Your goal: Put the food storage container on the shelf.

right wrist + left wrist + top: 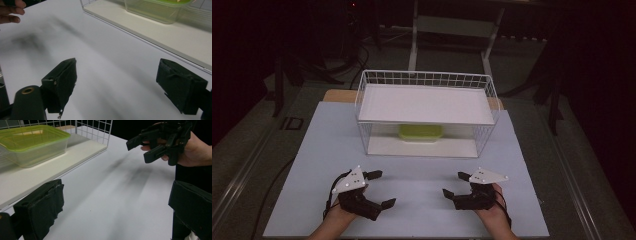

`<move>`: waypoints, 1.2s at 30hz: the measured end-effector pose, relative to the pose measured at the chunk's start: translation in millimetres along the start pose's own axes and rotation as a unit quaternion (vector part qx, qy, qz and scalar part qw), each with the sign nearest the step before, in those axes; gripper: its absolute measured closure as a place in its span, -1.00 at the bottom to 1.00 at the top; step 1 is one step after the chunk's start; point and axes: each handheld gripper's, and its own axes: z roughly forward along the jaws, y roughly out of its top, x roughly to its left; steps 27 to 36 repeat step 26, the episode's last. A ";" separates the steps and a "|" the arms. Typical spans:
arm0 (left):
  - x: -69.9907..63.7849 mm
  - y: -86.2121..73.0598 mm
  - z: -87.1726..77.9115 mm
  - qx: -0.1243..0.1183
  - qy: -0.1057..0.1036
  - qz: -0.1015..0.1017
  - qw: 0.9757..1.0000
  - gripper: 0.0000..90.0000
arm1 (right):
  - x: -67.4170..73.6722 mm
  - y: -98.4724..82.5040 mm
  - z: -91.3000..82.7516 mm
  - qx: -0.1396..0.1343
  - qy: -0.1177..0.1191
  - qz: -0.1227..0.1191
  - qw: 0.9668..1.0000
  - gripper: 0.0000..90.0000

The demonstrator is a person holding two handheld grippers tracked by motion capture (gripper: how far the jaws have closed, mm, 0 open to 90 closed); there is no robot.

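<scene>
A clear plastic container with a green lid [420,133] sits on the lower shelf of a white wire rack [427,80] at the middle of the table. It appears in the left gripper view [32,143] and in the right gripper view [160,10]. My left gripper [381,189] rests near the front edge at the left, open, with nothing between its jaws. My right gripper [455,184] rests at the front right, open and empty too. The left gripper view also catches the right gripper [145,146] held in a hand.
The rack carries a white upper shelf [424,104] and a white lower board [422,147]. A pale tabletop [422,175] spreads between the rack and the grippers. Dark floor and a metal frame [452,30] lie beyond the table.
</scene>
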 end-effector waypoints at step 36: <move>7.3 -7.5 2.9 -0.003 0.001 -0.006 1.000 -0.99 | -7.1 -1.1 1.1 -0.004 -0.005 -0.008 1.000 -0.59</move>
